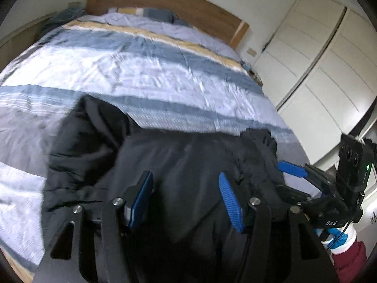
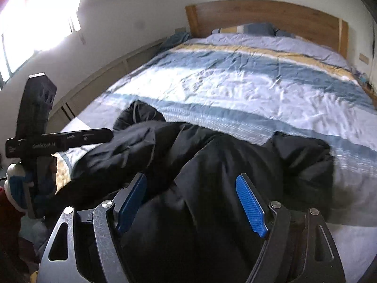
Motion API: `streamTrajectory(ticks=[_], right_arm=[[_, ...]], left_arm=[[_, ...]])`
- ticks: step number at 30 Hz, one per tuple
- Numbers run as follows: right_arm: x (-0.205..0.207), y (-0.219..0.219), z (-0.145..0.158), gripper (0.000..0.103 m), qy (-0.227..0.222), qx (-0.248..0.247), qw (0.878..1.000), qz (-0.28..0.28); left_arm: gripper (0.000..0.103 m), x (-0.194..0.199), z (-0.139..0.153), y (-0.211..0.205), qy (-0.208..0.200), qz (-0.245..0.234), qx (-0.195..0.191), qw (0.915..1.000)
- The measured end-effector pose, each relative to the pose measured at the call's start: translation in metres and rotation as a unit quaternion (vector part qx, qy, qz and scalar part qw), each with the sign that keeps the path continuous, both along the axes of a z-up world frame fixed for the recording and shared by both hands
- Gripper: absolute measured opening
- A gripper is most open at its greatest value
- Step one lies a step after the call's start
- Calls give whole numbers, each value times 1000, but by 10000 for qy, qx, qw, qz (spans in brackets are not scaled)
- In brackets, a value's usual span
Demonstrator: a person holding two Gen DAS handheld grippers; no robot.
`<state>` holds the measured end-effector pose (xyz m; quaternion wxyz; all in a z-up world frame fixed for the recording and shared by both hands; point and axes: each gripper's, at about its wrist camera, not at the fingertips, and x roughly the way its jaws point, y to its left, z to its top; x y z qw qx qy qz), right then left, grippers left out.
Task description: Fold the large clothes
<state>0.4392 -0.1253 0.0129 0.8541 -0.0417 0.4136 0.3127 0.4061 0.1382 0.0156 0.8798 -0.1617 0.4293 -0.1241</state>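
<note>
Black jacket (image 1: 179, 165) (crumpled), lying across striped bed (image 1: 141, 75)

Striped bed (image 2: 235, 82), wooden headboard (image 2: 259, 16), perhaps wardrobe doors (image 1: 306, 54)

Left claw (image 1: 185, 197), jaws apart, hangs over a rumpled black jacket (image 1: 165, 165) spread on the striped duvet (image 1: 146, 70) of the bed (image 1: 165, 7) (wooden headboard at far end), with the right claw (image 1: 292, 168) at the garment's right edge, white wardrobe doors (image 1: 318, 59) beyond.
</note>
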Motion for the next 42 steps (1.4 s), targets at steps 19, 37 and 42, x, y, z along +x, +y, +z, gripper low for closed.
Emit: streamTrajectory(ticks=[19, 37, 42], right_arm=[[-83, -15, -36, 82, 125, -582, 9982, 72], [-130, -34, -60, 82, 423, -891, 9940, -466], [-136, -30, -38, 82, 198, -819, 9950, -528]], left_arm=[[57, -85, -26, -29, -69, -221, 867, 9960], [57, -140, -54, -26, 293, 77, 1060, 9939], [57, -149, -38, -28, 130, 185, 1008, 9947]])
